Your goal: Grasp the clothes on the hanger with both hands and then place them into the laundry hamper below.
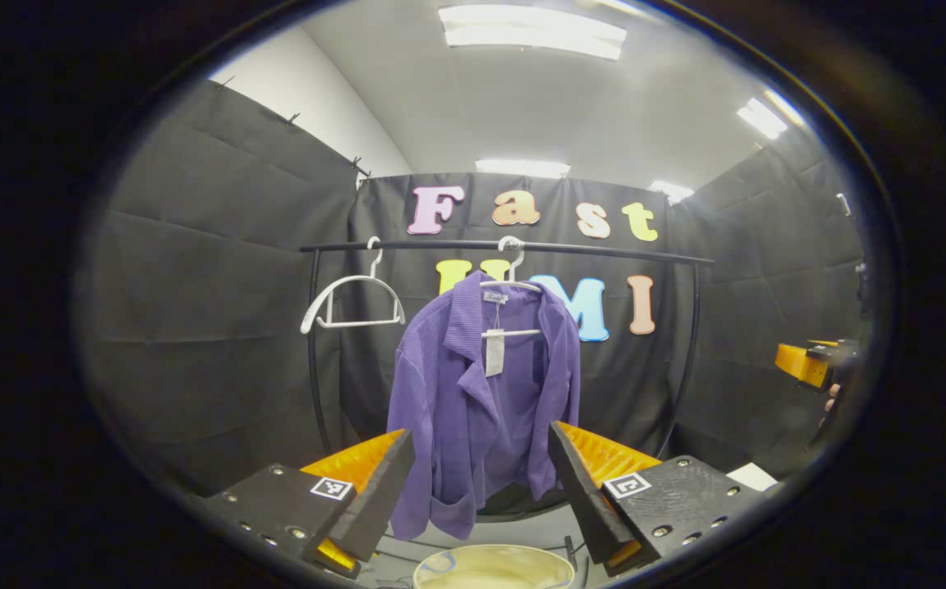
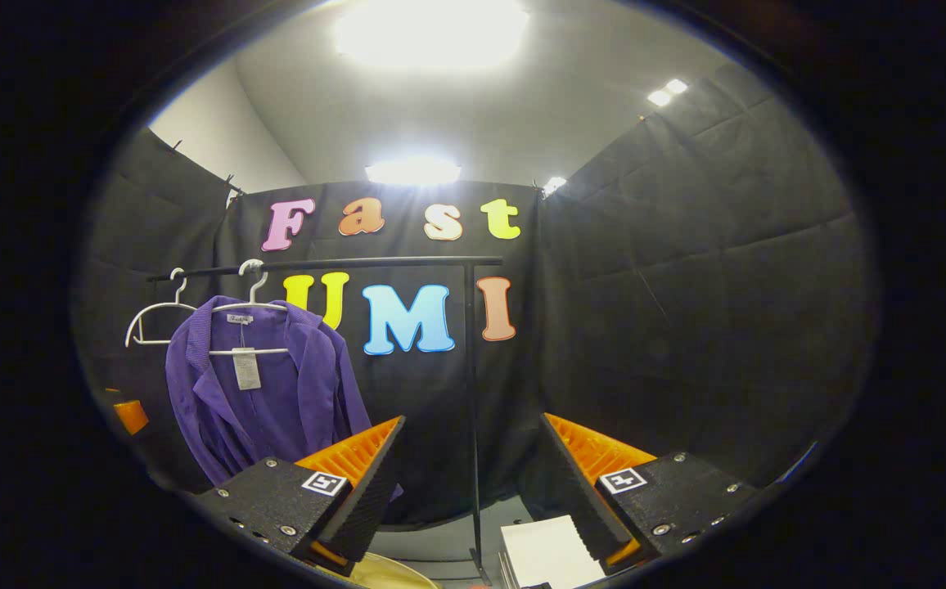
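Note:
A purple jacket (image 1: pixel 477 401) hangs on a white hanger (image 1: pixel 511 282) from the black clothes rail (image 1: pixel 604 249), straight ahead in the left gripper view. My left gripper (image 1: pixel 481 491) is open, short of the jacket, its fingers framing the lower hem. Below it shows the pale rim of the laundry hamper (image 1: pixel 493 566). In the right gripper view the jacket (image 2: pixel 268 401) hangs at the left, and my right gripper (image 2: pixel 469 491) is open, pointing at the rail's right post (image 2: pixel 470 393). The right gripper (image 1: pixel 808 361) also appears far right in the left gripper view.
An empty white hanger (image 1: pixel 352 303) hangs on the rail left of the jacket. A white block (image 2: pixel 547 552) lies on the floor near the post's foot. The hamper's rim (image 2: pixel 383 573) peeks in at the bottom.

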Available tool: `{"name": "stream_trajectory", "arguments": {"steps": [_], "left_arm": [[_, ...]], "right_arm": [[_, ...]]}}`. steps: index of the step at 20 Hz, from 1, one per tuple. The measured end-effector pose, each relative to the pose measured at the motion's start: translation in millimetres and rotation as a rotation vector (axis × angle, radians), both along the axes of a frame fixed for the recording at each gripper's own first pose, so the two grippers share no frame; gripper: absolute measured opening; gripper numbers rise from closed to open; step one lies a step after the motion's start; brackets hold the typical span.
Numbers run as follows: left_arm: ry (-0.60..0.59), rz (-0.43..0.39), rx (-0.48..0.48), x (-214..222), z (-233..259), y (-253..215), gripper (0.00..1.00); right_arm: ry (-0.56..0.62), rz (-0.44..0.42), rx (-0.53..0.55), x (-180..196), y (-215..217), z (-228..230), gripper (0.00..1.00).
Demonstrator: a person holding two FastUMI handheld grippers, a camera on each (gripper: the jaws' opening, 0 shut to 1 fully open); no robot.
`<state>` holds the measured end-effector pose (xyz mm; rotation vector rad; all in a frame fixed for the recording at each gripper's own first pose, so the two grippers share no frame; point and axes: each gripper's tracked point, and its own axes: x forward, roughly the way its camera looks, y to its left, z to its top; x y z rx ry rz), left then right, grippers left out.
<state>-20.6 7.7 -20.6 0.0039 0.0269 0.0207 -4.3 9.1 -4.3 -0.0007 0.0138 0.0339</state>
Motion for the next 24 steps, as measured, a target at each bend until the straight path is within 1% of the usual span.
{"name": "stream_trajectory", "arguments": {"steps": [1, 3, 4, 9, 10, 11, 12, 13, 17, 20, 21, 22, 23, 24], "left_arm": [[0.001, 0.001, -0.001, 0, 0, 0, 0.95], [-0.003, 0.007, -0.001, 0, 1, 2, 0.95], [-0.003, 0.014, 0.000, 0, 1, 5, 0.90], [-0.001, 0.035, -0.024, 2, 2, 10, 0.98], [0.001, 0.046, -0.022, 5, 4, 14, 0.95], [0.007, 0.061, -0.019, 8, 7, 18, 0.95], [0.010, 0.071, -0.019, 11, 12, 21, 0.90], [0.005, 0.074, -0.023, 15, 20, 22, 0.94], [-0.012, 0.070, -0.079, 42, 36, 20, 0.95], [-0.011, 0.077, -0.097, 71, 44, 15, 0.95], [-0.002, 0.074, -0.109, 82, 44, 11, 0.99], [0.009, 0.071, -0.134, 94, 43, 7, 1.00], [0.015, 0.074, -0.162, 106, 43, 4, 0.95], [0.023, 0.088, -0.183, 117, 43, 3, 0.95]], "right_arm": [[0.000, 0.002, -0.001, 1, 0, 0, 0.96], [0.001, 0.002, 0.003, 2, 1, 0, 0.96], [0.004, 0.004, 0.009, 2, 2, 0, 0.96], [0.027, 0.032, 0.038, 7, 14, -1, 0.96], [0.026, 0.036, 0.039, 10, 18, 1, 0.96], [0.031, 0.041, 0.044, 15, 23, 4, 0.96], [0.032, 0.052, 0.053, 19, 30, 8, 0.95], [0.028, 0.069, 0.061, 25, 39, 15, 0.95], [-0.001, 0.134, 0.059, 63, 77, 41, 0.95], [-0.014, 0.213, 0.071, 91, 113, 54, 0.95], [-0.012, 0.243, 0.078, 102, 126, 56, 0.95], [-0.009, 0.273, 0.091, 114, 141, 55, 0.95], [-0.002, 0.304, 0.104, 126, 154, 55, 0.95], [0.010, 0.334, 0.115, 139, 167, 52, 0.95]]}}
